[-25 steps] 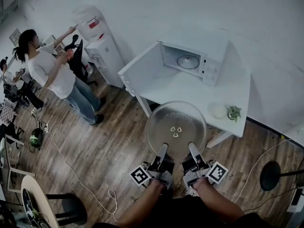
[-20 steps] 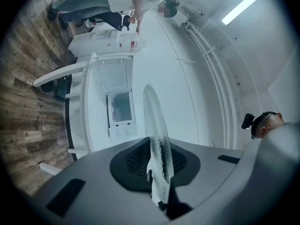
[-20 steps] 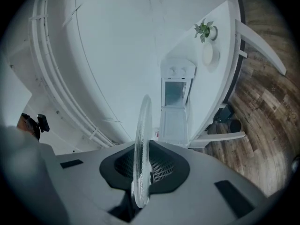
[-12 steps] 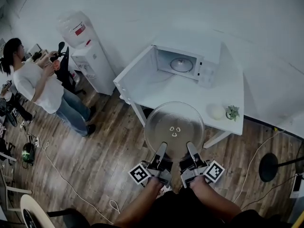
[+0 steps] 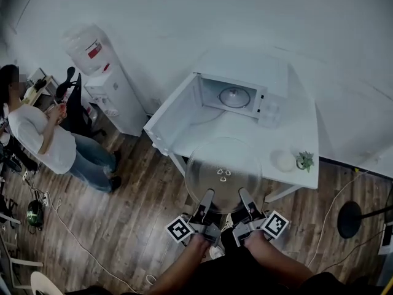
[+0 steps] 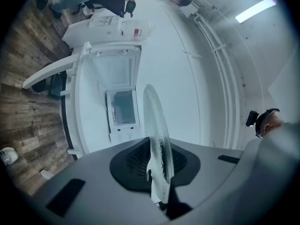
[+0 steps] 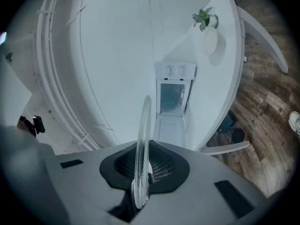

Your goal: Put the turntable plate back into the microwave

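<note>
Head view first: a white microwave (image 5: 236, 97) sits at the far side of the white tabletop (image 5: 295, 134), its door (image 5: 175, 118) swung wide open to the left and reaching past the tabletop's left edge. The cavity faces me, and a round pale shape (image 5: 235, 97) lies on its floor; I can't tell what it is. Toward the tabletop's near right corner stand a small potted plant (image 5: 304, 160) and, just beside it on the left, a round white object (image 5: 284, 160). Off the tabletop's left edge, a water dispenser (image 5: 98, 66) stands against the wall, and a person (image 5: 37, 134) stands on the wooden floor (image 5: 123, 220) further left. A black round stand base (image 5: 350, 219) sits on the floor to the right.

I have the turntable plate (image 5: 224, 174) in the air over the tabletop's near edge, partly above the floor, roughly level and in line with the open cavity. It is clear glass, round, with three small raised nubs at its centre.

My left gripper (image 5: 206, 200) and right gripper (image 5: 244, 196) sit side by side on the plate's near rim. In the left gripper view the plate (image 6: 157, 139) shows edge-on, the fingers clenched on its rim, with the microwave (image 6: 121, 107) beyond. In the right gripper view the fingers likewise clamp the plate (image 7: 143, 144).
</note>
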Demonstrator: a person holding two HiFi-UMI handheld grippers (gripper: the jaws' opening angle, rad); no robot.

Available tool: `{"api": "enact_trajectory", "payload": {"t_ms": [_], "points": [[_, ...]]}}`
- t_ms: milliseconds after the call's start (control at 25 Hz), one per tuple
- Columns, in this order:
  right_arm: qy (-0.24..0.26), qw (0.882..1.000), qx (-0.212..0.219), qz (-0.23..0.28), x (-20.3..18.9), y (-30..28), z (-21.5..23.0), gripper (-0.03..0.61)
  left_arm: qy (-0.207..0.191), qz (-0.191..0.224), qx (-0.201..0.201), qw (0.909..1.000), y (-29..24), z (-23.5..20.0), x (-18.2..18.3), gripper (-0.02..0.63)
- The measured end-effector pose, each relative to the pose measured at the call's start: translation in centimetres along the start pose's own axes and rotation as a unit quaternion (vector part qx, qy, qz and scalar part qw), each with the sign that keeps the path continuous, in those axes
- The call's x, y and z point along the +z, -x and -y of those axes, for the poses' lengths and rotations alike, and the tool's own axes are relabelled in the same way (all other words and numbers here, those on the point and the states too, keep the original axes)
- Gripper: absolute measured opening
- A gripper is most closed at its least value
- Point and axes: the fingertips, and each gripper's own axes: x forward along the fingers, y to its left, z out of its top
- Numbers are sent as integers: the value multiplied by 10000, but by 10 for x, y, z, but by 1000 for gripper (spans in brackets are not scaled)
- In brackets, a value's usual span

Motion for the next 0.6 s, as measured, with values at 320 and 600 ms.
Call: {"api": "enact_trajectory", "payload": {"t_ms": [320,600], "points": [[-19,9999,-77,65,34,-68,26,48,3,14,36,10000,-63,-34,38,51],[-25,9996,-261,46,73,-118,47,48,90,-79,152,9998,-123,-60,59,52]]}}
